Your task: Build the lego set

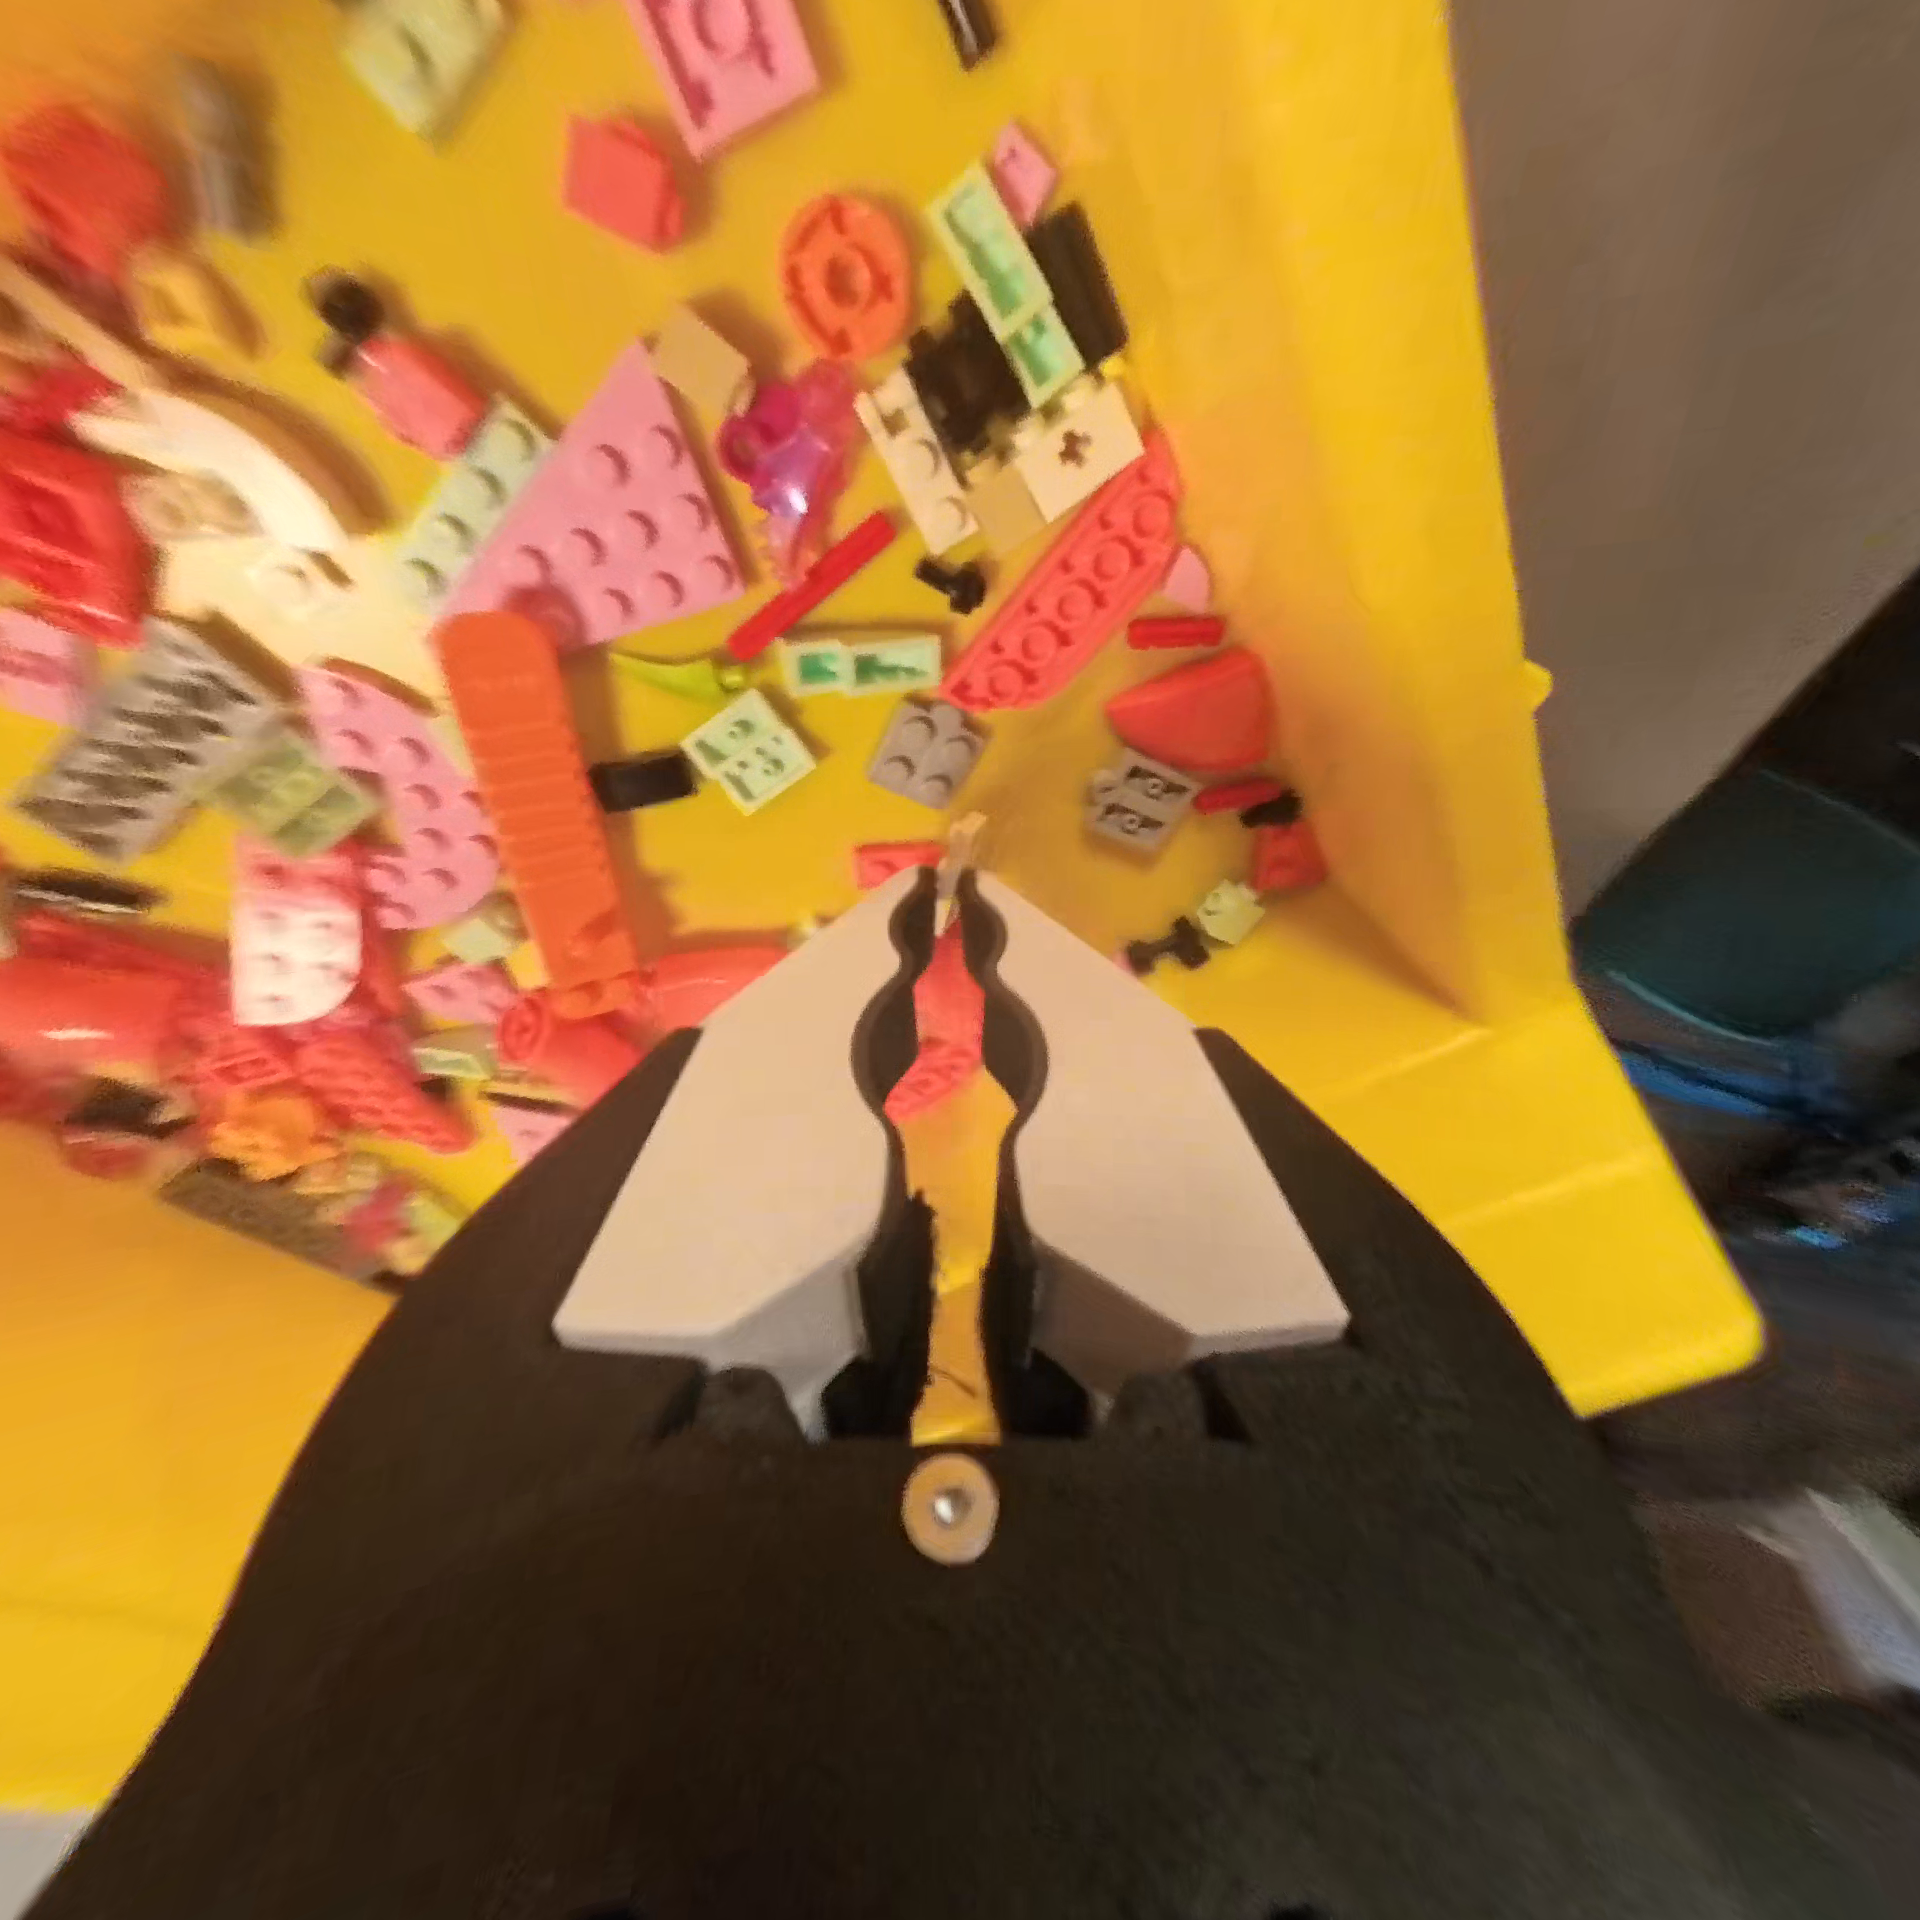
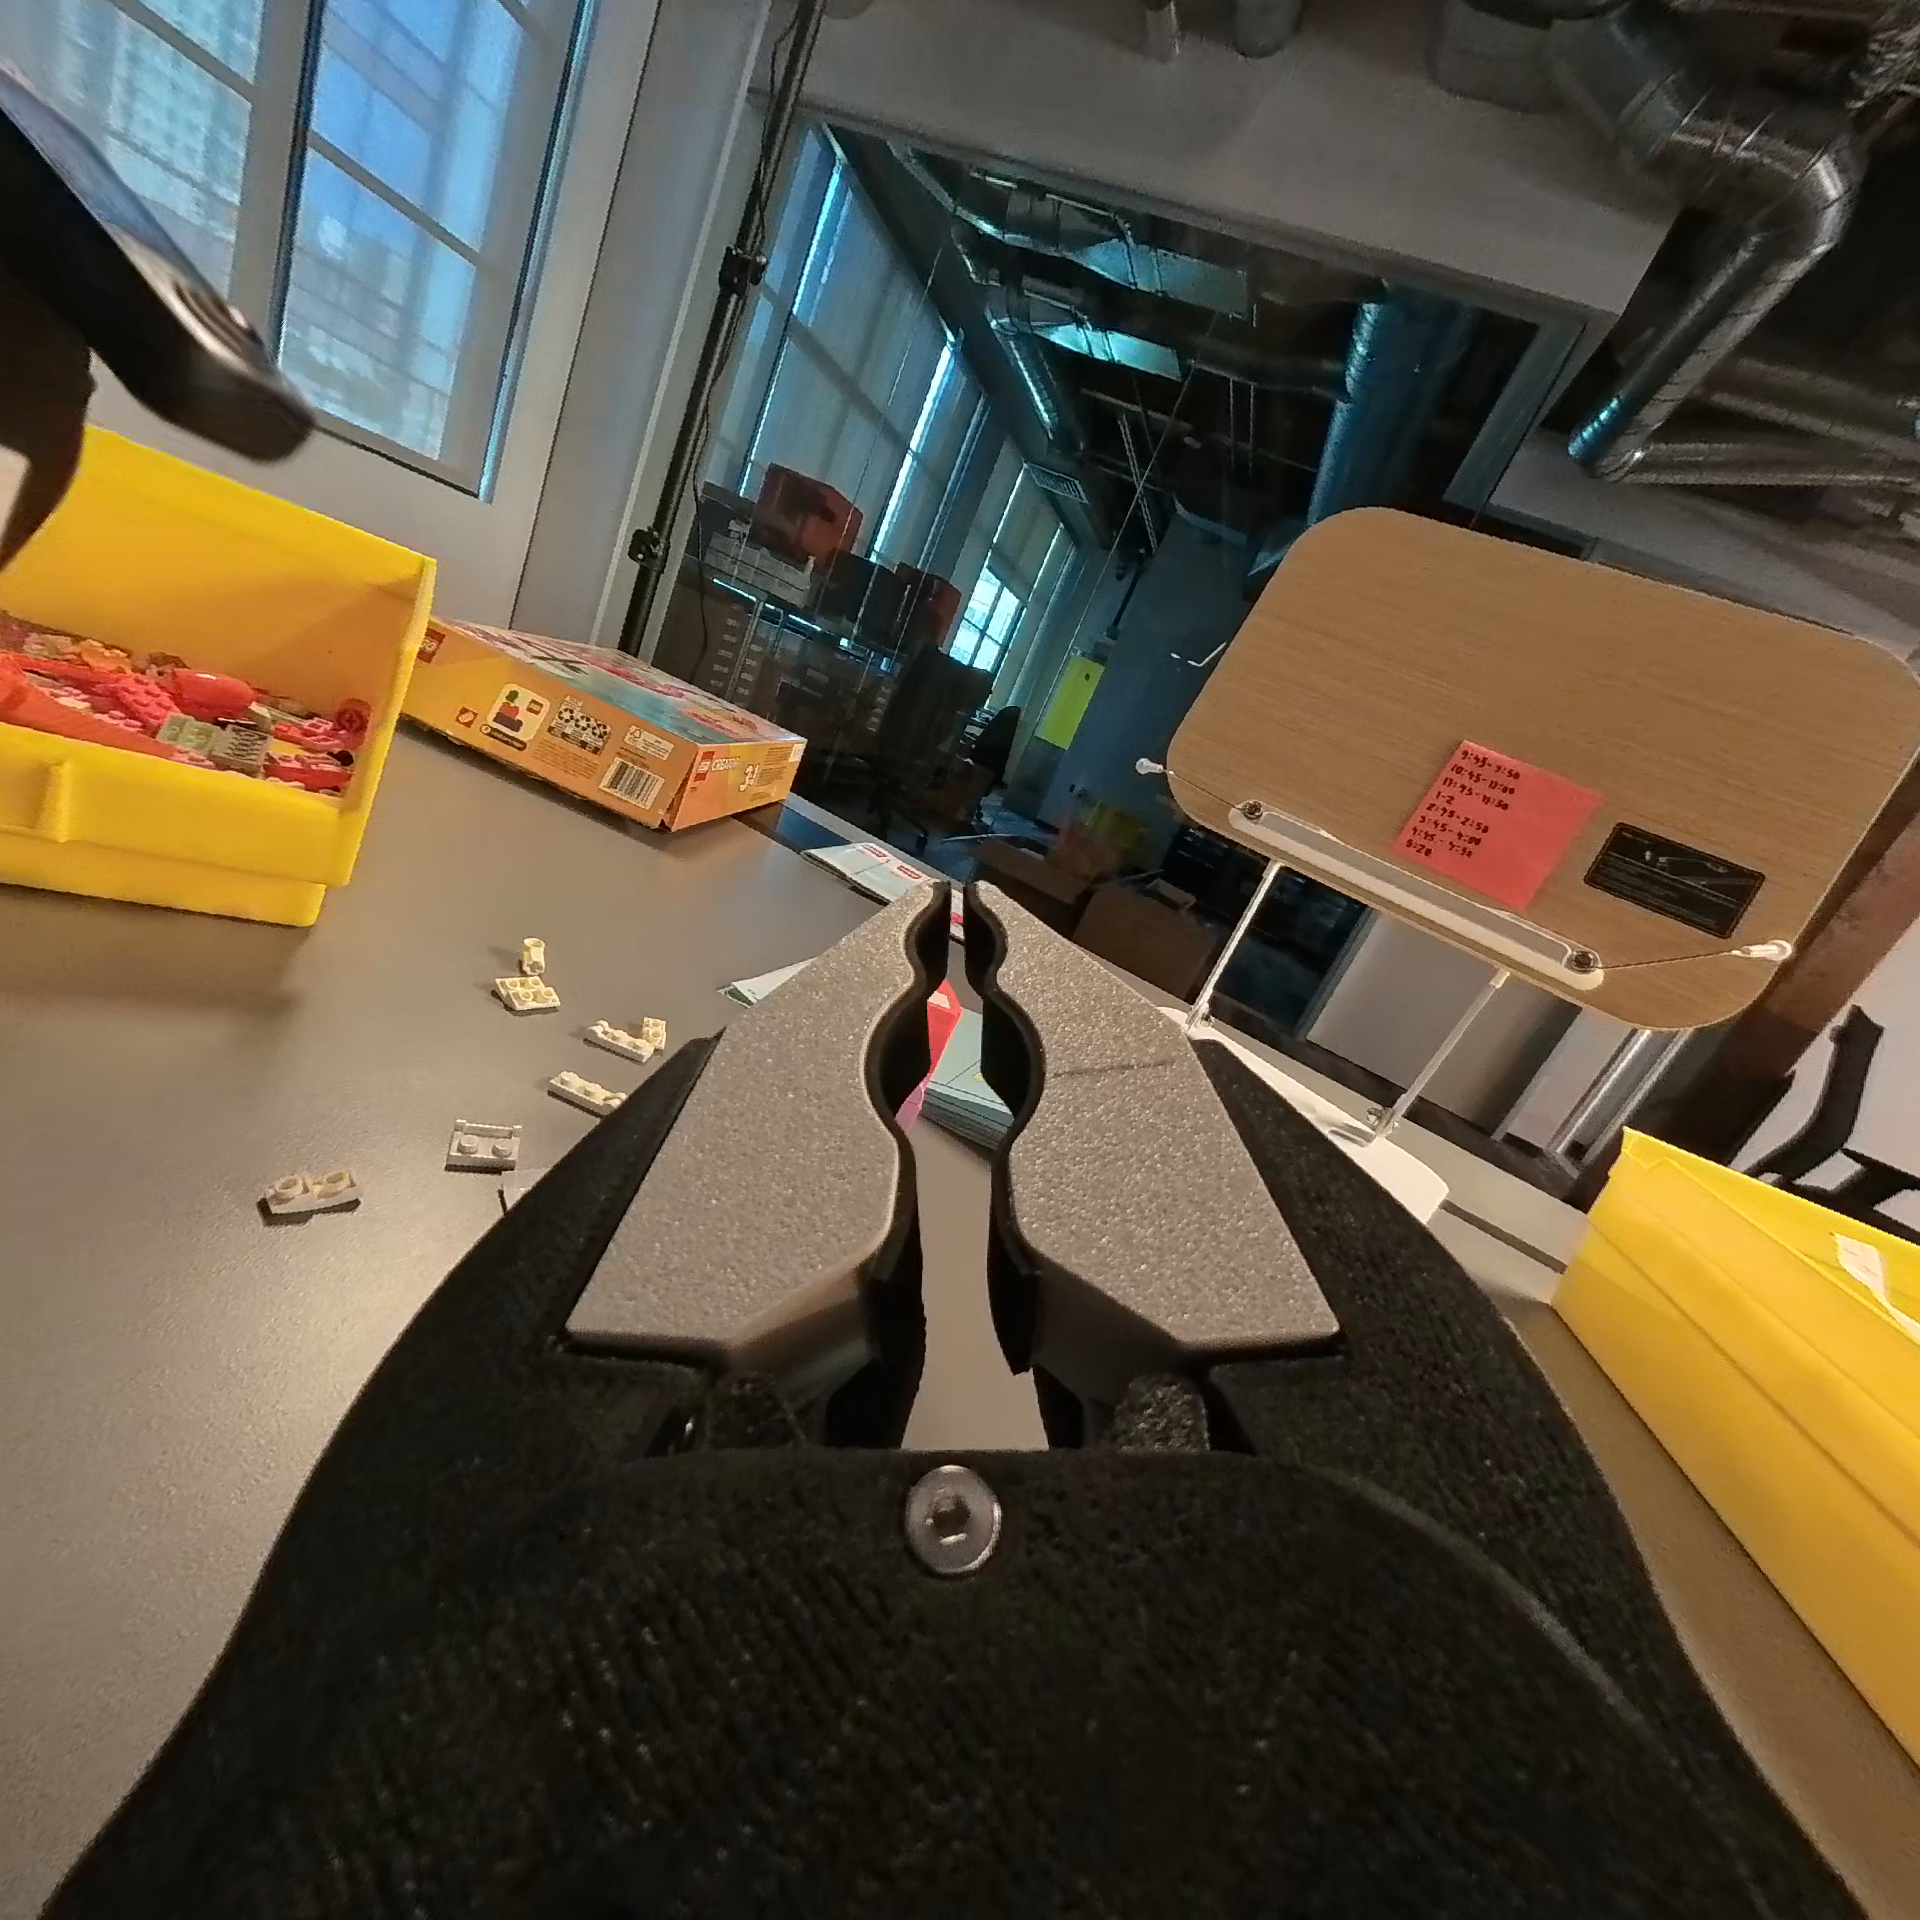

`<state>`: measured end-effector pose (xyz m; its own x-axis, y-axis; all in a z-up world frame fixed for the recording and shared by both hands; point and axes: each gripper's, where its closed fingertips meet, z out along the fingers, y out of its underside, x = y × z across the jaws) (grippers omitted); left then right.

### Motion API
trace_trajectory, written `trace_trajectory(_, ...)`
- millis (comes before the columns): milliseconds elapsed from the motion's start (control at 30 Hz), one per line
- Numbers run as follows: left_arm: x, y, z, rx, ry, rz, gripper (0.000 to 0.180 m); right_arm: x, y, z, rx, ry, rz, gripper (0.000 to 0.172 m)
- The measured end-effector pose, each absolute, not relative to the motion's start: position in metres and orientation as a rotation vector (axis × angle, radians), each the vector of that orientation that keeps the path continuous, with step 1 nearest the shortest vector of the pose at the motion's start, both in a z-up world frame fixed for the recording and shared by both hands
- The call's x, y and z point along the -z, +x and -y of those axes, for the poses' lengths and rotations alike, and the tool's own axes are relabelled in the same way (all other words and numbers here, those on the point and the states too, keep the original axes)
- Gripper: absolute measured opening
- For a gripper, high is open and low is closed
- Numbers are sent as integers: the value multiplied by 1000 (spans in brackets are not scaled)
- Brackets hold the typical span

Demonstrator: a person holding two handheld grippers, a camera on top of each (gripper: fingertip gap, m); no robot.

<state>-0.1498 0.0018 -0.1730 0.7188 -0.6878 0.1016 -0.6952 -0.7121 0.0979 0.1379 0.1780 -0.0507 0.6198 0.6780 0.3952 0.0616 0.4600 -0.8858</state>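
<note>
— Status, largest item first?
— A yellow bin (image 1: 1351, 436) full of mixed bricks sits on the grey surface (image 2: 312, 1091). My left tool (image 1: 951, 883) hangs over its near corner, tips pinching a small cream piece (image 1: 961, 847) just above a grey two-by-two plate (image 1: 928, 750).
— And the right?
— My right tool (image 2: 956, 904) is over the surface, jaws drawn together with nothing between them; small pale plates (image 2: 528, 992) lie loose to its left
</note>
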Motion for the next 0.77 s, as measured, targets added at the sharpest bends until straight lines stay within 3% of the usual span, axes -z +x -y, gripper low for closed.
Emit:
trace_trajectory(133, 131, -142, -54, 381, 2998, 1673, 3, 50, 139, -178, -439, -1040, 839, 0)
trace_trajectory(233, 70, -122, -82, 1009, 3040, 2143, 3, 51, 138, -178, -437, -1041, 844, 0)
trace_trajectory(433, -12, -82, -76, 2190, 2452, 2549, 2, 52, 136, -177, -430, -1041, 857, 0)
trace_trajectory(600, -41, -55, -64, 2518, 2211, 2650, 2, 53, 137, -177, -427, -1040, 860, 0)
trace_trajectory(767, -41, -30, -59, 2489, 2144, 2805, 2, 50, 130, -165, -506, -992, 899, 4)
